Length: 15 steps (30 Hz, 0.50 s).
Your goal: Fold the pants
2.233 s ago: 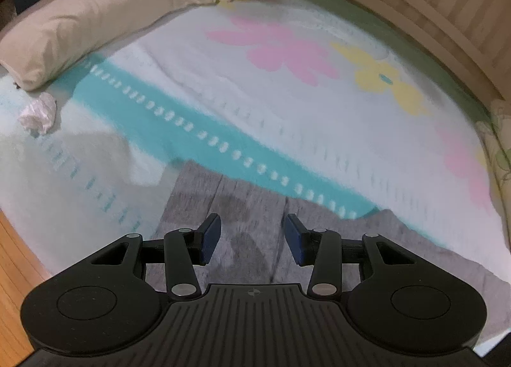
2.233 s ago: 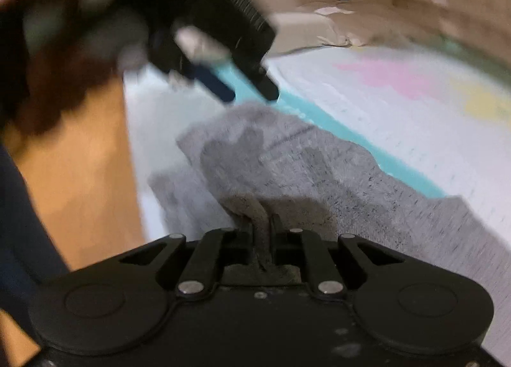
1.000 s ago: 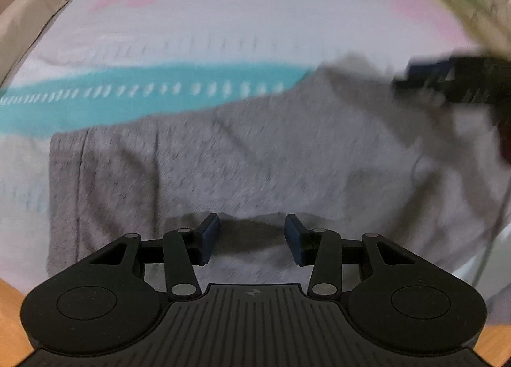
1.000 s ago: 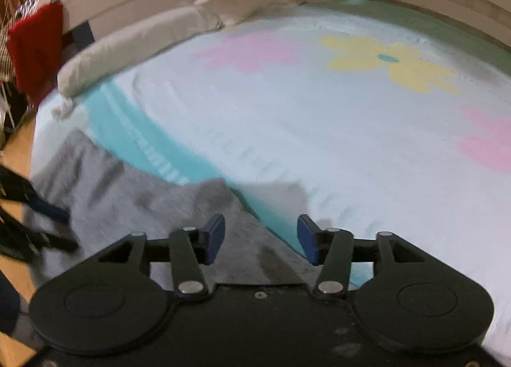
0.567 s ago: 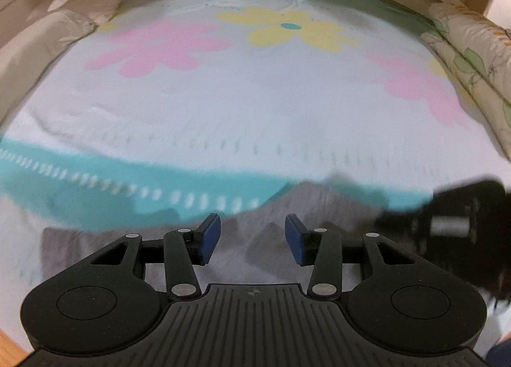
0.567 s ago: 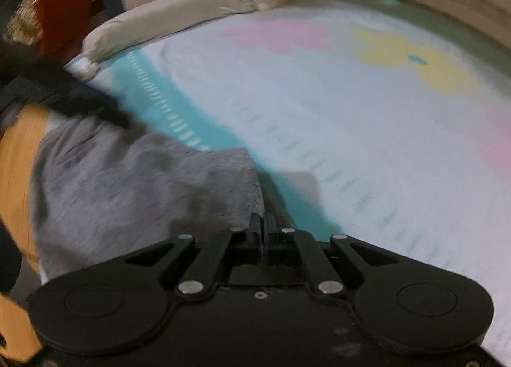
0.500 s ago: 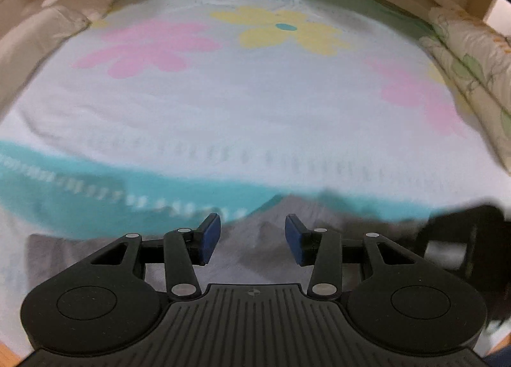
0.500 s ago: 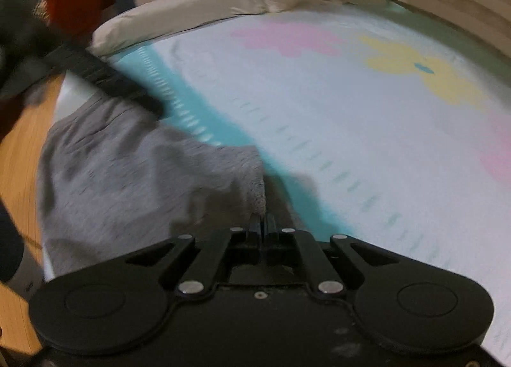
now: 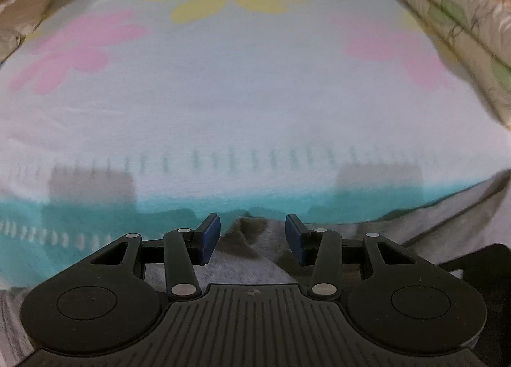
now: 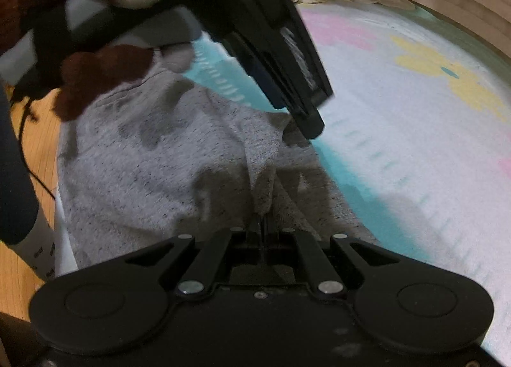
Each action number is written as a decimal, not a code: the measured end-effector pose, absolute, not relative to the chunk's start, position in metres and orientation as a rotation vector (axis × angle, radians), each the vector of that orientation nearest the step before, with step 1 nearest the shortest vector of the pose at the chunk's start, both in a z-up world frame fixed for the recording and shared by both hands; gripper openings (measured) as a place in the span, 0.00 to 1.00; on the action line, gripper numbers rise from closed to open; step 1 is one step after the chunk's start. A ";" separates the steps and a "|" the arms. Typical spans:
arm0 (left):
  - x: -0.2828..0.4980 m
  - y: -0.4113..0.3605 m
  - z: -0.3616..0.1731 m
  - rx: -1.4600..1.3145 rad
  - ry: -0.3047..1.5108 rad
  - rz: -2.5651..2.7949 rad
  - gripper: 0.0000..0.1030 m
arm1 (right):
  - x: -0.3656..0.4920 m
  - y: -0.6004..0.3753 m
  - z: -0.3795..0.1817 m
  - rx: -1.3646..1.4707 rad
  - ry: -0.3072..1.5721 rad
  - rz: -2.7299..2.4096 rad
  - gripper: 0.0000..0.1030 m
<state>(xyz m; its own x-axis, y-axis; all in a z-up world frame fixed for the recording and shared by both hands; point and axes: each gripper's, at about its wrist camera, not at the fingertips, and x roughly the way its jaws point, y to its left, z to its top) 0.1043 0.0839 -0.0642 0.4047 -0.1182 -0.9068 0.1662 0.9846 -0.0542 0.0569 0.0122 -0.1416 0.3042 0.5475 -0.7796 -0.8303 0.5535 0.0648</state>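
1. the heather-grey knit pants [image 10: 153, 169] lie at the near edge of the bed, over the teal band of the flower-printed white bedspread [image 10: 415, 130], with the wooden floor [image 10: 19, 271] just beyond them on the left of the right wrist view.

2. their far edge is gathered into a raised ridge that runs straight away from the right tool [image 10: 262, 223] toward a peaked corner by the teal band. that ridge is the line the coming fold turns on.

3. the right tool is clenched on the near end of this ridge: its jaws have just snapped together, and a pinch of grey fabric shows between them.

4. the left tool [image 9: 252, 239] hangs directly over the far end of the same ridge. in its own view the dark peak of fabric sits between its blue pads [image 9: 210, 236], which stand apart and, as far as i can see, are not pressing on cloth, so it is released.

5. in the right wrist view the left tool comes in from the upper left, carried by a hand in a maroon glove [image 10: 95, 73], its tip at the corner.

6. judgement: the left tool is nearer the free corner. it likely needs to drop a little and close there before both ends can be carried across.
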 end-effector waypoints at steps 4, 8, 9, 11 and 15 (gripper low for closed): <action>0.109 0.086 -0.072 0.064 1.173 -0.165 0.42 | 0.052 0.014 -0.143 -0.418 0.843 0.962 0.04; 0.114 0.077 -0.083 0.117 1.218 -0.186 0.42 | 0.047 0.015 -0.145 -0.438 0.838 0.978 0.04; 0.114 0.073 -0.086 0.142 1.233 -0.193 0.42 | 0.046 0.014 -0.144 -0.442 0.836 0.979 0.04; 0.109 0.066 -0.094 0.203 1.260 -0.190 0.43 | 0.044 0.014 -0.144 -0.452 0.832 0.980 0.04; 0.101 0.066 -0.095 0.253 1.196 -0.139 0.37 | 0.042 0.012 -0.143 -0.453 0.831 0.980 0.04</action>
<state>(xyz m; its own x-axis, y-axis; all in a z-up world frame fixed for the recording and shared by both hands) 0.1014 0.0662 -0.0953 0.3624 0.0267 -0.9316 0.2396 0.9633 0.1208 0.0419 0.0118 -0.1427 0.2943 0.5430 -0.7865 -0.8646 0.5018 0.0230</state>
